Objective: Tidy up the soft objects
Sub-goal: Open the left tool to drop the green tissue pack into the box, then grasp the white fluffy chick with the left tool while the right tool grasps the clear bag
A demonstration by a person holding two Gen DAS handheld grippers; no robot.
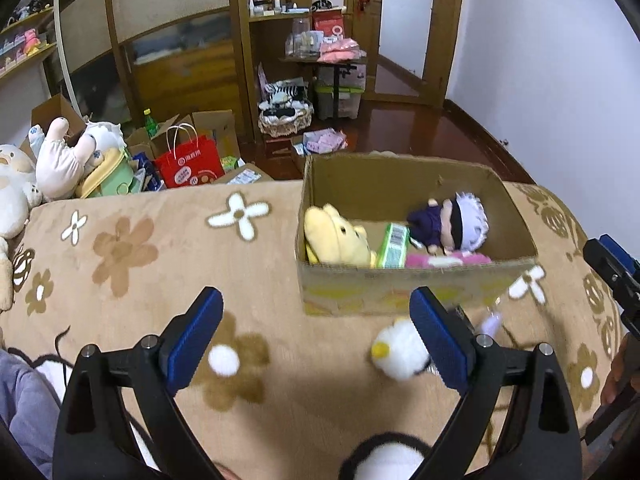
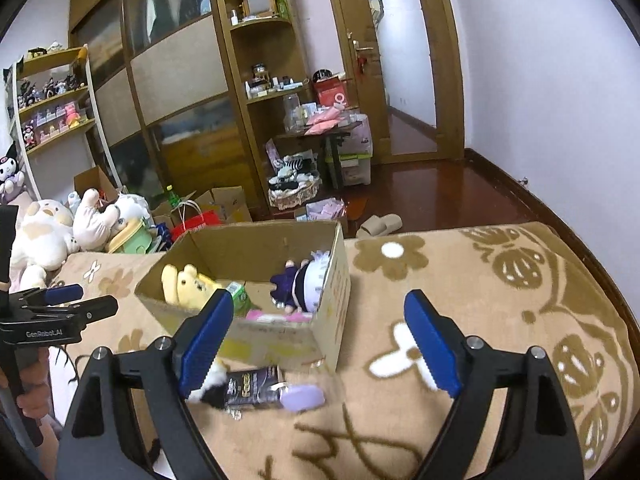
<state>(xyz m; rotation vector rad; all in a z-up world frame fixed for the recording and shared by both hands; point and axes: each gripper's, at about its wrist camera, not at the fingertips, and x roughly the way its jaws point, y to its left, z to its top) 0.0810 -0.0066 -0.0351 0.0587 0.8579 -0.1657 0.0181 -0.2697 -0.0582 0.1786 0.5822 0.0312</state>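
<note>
A cardboard box [image 1: 400, 280] stands on the beige flowered blanket [image 1: 160, 248]. Inside it lie a yellow plush [image 1: 336, 236], a doll in purple [image 1: 448, 224], a green packet [image 1: 394, 246] and something pink [image 1: 448, 260]. In front of the box, a small white plush with a yellow beak [image 1: 396, 350] rests on the blanket beside a black packet [image 2: 252, 390] and a lilac item [image 2: 304, 396]. My left gripper [image 1: 316, 308] is open and empty, its right finger next to the white plush. My right gripper [image 2: 320, 312] is open and empty above the box's near corner [image 2: 332, 344].
A heap of large plush toys [image 1: 60, 160] lies at the blanket's far left. Beyond the bed edge are a red paper bag [image 1: 188, 164], open cartons, a wardrobe, shelves and slippers [image 2: 380, 224]. A black-and-white plush [image 1: 384, 456] sits under my left gripper.
</note>
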